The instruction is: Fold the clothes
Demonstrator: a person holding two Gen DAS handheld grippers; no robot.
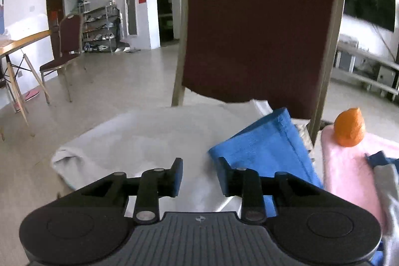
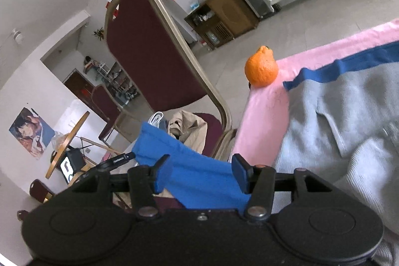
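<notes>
A folded blue garment [image 1: 264, 148] lies on a white folded cloth [image 1: 149, 138] on the seat of a maroon chair [image 1: 259, 24]. My left gripper [image 1: 200, 173] stands open just above the white cloth, its right finger at the blue garment's near corner. In the right wrist view the blue garment [image 2: 197, 173] shows between and behind the fingers of my right gripper [image 2: 202, 172], which is open. A grey garment with a dark blue band [image 2: 349, 111] lies spread on the pink-covered surface [image 2: 264, 116] to the right.
An orange [image 2: 261, 69] sits at the corner of the pink surface, also seen as the orange [image 1: 349, 127] in the left wrist view. A beige garment [image 2: 189, 129] lies on the chair seat. Another maroon chair [image 1: 67, 46] and a wooden table [image 1: 22, 44] stand at the left.
</notes>
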